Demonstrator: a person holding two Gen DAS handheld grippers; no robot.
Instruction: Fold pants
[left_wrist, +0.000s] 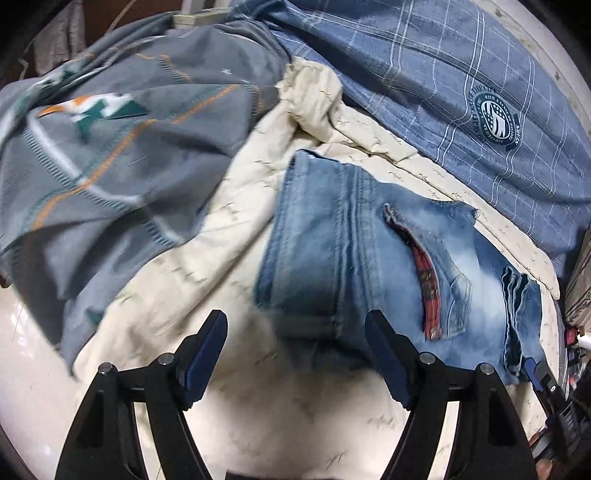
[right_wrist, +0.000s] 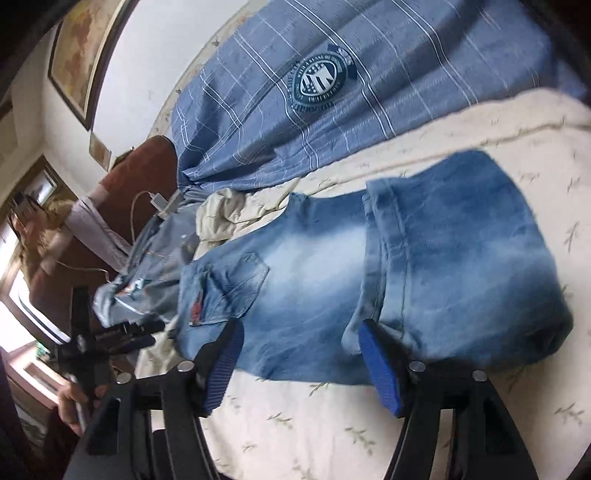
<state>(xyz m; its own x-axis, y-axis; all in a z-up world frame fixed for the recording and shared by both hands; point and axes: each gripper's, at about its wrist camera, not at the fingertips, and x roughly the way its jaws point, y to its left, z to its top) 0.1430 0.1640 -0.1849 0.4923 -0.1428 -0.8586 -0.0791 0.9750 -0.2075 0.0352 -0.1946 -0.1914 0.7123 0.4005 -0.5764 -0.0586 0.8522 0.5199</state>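
Observation:
Faded blue jeans (left_wrist: 369, 251) lie folded on a cream bedsheet (left_wrist: 207, 295); a back pocket with red plaid lining (left_wrist: 424, 280) faces up. My left gripper (left_wrist: 295, 354) is open and empty, just short of the jeans' near edge. In the right wrist view the jeans (right_wrist: 332, 280) lie flat with the legs folded over (right_wrist: 472, 258). My right gripper (right_wrist: 299, 365) is open and empty at the jeans' near edge. The left gripper shows at the left of that view (right_wrist: 122, 332), the right gripper at the far right of the left wrist view (left_wrist: 543, 380).
A grey patterned blanket (left_wrist: 110, 147) lies bunched left of the jeans. A blue plaid cover with a round badge (right_wrist: 321, 81) lies beyond them. A brown headboard (right_wrist: 147, 170) with a charger and cable (right_wrist: 159, 203) stands at the bed's end.

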